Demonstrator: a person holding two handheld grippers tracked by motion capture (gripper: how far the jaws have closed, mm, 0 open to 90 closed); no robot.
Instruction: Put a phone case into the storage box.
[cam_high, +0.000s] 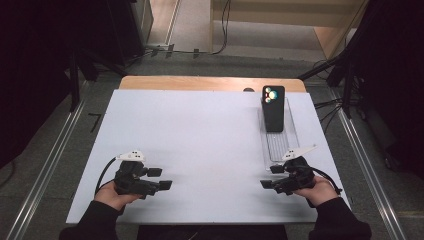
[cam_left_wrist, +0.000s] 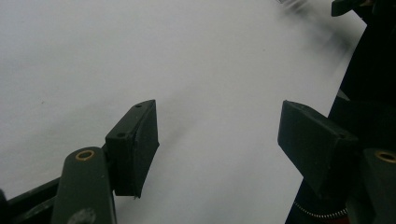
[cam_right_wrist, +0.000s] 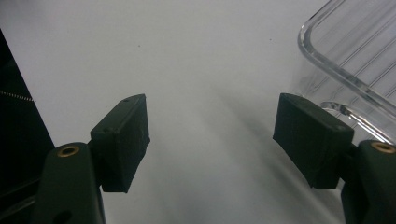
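Sleeves: two dark sleeves enter at the near edge of the white rectangular worktop (cam_high: 200, 135), nearest the camera, one at each near corner.
Worktop: white flat board on a wooden table, bare across its middle; every place below is given from it.
Clear tray: long transparent ribbed plastic tray (cam_high: 278, 142) lies along the worktop's right side, running from far to near.
Phone: black rectangular phone (cam_high: 273, 108) with a round multi-lens camera cluster rests at the tray's far end, near the worktop's far right corner, back side up.
Left tool: black two-jaw left tool (cam_high: 161, 178) sits low at the worktop's near left, held in the left hand (cam_high: 114, 194); jaws apart, nothing between them, bare white surface showing in the gap (cam_left_wrist: 217, 140).
Right tool: black two-jaw right tool (cam_high: 272, 176) sits at the worktop's near right, just beside the tray's near end, held in the right hand (cam_high: 320, 190); jaws apart and empty (cam_right_wrist: 212, 140), the tray's rounded corner (cam_right_wrist: 345, 70) just beyond one jaw.
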